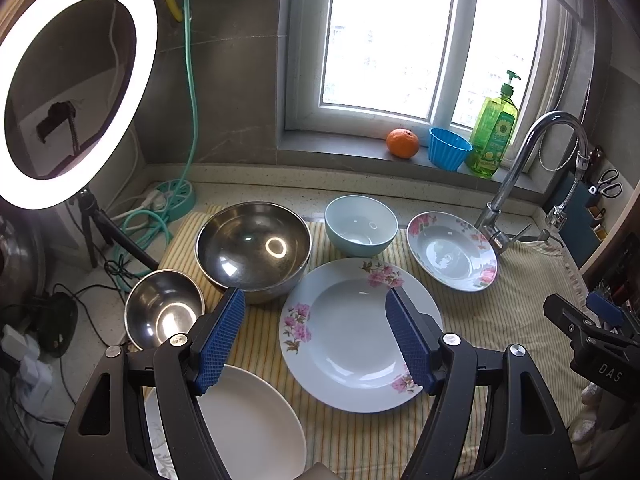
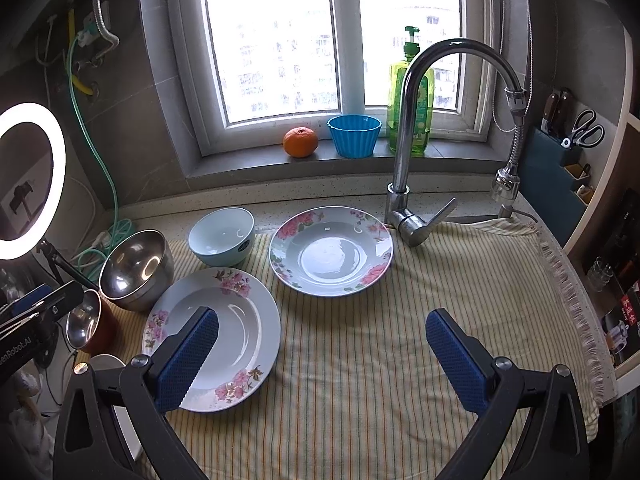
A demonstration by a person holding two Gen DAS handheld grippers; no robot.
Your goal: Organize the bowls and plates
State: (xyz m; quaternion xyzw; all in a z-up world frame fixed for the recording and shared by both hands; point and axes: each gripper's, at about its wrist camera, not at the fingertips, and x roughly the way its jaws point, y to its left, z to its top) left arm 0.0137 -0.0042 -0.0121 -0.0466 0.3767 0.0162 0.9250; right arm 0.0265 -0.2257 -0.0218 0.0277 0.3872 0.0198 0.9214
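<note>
Plates and bowls all sit loose on the striped cloth (image 2: 400, 320) by the faucet (image 2: 404, 128), nothing stacked yet, so the job looks barely begun. Big floral plate (image 1: 360, 336) lies flat mid-cloth; smaller floral plate (image 2: 331, 251) sits behind it toward the faucet base, apart from it. Pale blue bowl (image 1: 361, 225) stands upright at the back between the small floral plate and the large steel bowl (image 1: 253, 250). Small steel bowl (image 1: 164, 314) sits just beside the large one at the cloth's left edge, and a plain white plate (image 1: 256, 428) lies nearest, partly hidden under the left gripper (image 1: 316, 338). That gripper hangs over the big floral plate w/ jaws spread wide, holding nothing; its blue pads (image 1: 222, 340) frame the plate's left half, prob. lining up for a rim grab. Right gripper (image 2: 320, 360) also spread wide & empty, over bare cloth to the right of the big plate, likely kept clear as the spot for a stack. Cloth prob. there to cushion the crockery and stop sliding. Judging by layout: plates nest by size, steel bowls one in the other. Flat plates give little rim to pinch, so a slip is the risk. Orange (image 2: 301, 142), blue cup (image 2: 354, 136) & soap bottle (image 2: 410, 100) on the sill are out of the way.
</note>
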